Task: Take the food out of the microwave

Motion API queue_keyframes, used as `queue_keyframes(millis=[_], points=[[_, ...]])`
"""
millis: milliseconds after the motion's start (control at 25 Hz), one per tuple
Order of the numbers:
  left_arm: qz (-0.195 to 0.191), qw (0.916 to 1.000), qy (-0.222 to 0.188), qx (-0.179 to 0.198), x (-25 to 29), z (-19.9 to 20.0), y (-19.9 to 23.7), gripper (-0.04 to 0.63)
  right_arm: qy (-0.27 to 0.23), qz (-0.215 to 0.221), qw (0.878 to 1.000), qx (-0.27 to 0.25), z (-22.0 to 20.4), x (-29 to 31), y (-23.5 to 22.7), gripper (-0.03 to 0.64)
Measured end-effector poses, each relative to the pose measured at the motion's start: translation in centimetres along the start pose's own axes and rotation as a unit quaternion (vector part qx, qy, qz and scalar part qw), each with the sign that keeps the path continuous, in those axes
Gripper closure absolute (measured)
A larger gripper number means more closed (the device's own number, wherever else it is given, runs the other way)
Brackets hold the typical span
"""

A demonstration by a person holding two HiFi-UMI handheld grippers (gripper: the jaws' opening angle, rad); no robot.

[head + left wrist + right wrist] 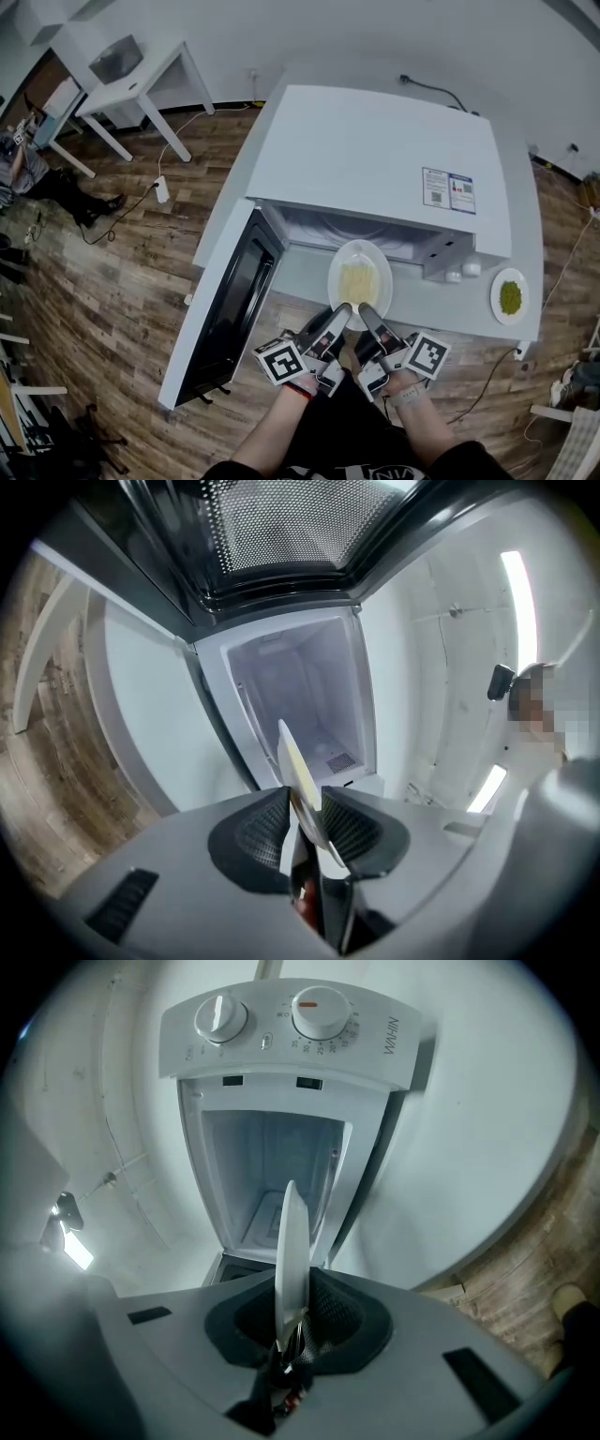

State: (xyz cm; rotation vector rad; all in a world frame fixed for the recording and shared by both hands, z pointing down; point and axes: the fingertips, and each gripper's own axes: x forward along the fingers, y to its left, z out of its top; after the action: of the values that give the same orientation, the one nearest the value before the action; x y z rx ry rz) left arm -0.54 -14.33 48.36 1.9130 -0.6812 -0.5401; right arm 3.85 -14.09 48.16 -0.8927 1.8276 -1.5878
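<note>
A white plate (pixel 359 272) of pale yellow food (pixel 357 281) hangs in front of the open white microwave (pixel 375 159), just outside its cavity. My left gripper (pixel 339 312) is shut on the plate's near rim, and my right gripper (pixel 366 315) is shut on the same rim beside it. In the left gripper view the plate (pixel 298 775) shows edge-on between the pads, with the bare cavity (pixel 300 691) behind. The right gripper view also shows the plate (pixel 290 1260) edge-on, below the two control knobs (pixel 319 1012).
The microwave door (pixel 225 309) hangs open to the left, near my left gripper. A small white dish of green food (pixel 510 296) sits on the white table (pixel 487 323) at the right. A second white table (pixel 131 80) stands far left on the wooden floor.
</note>
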Motion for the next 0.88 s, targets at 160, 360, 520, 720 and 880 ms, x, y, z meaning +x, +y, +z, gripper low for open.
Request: queue_keyframes(millis=[160,360,520,720,880], points=[[0.000,1.0000,0.002,-0.006,-0.6,-0.5,-0.2,0.495,0.000,-0.003,1.000,0.001,-0.6,-0.6,0.0,0.552],[-0.002,0.9998,0.014,-0.010,-1.2,-1.4,-0.8,0.495,-0.008,-0.006,1.000,0.006,-1.1,-1.7,0.2,0.552],[-0.004,0.9996,0.025,-0.010,-2.4,-2.2,-1.8,0.498,-0.015,-0.006,1.000,0.005,-2.3,-3.0,0.9,0.552],[-0.003,0.9992,0.039,-0.006,-4.2,-3.4,-3.2,0.499,-0.025,-0.005,1.000,0.009,-4.0,-4.9,1.7,0.552],[0.000,0.9989,0.046,-0.002,-6.1,-4.3,-4.4,0.502,-0.030,-0.006,0.999,0.013,-5.8,-6.3,2.4,0.552]])
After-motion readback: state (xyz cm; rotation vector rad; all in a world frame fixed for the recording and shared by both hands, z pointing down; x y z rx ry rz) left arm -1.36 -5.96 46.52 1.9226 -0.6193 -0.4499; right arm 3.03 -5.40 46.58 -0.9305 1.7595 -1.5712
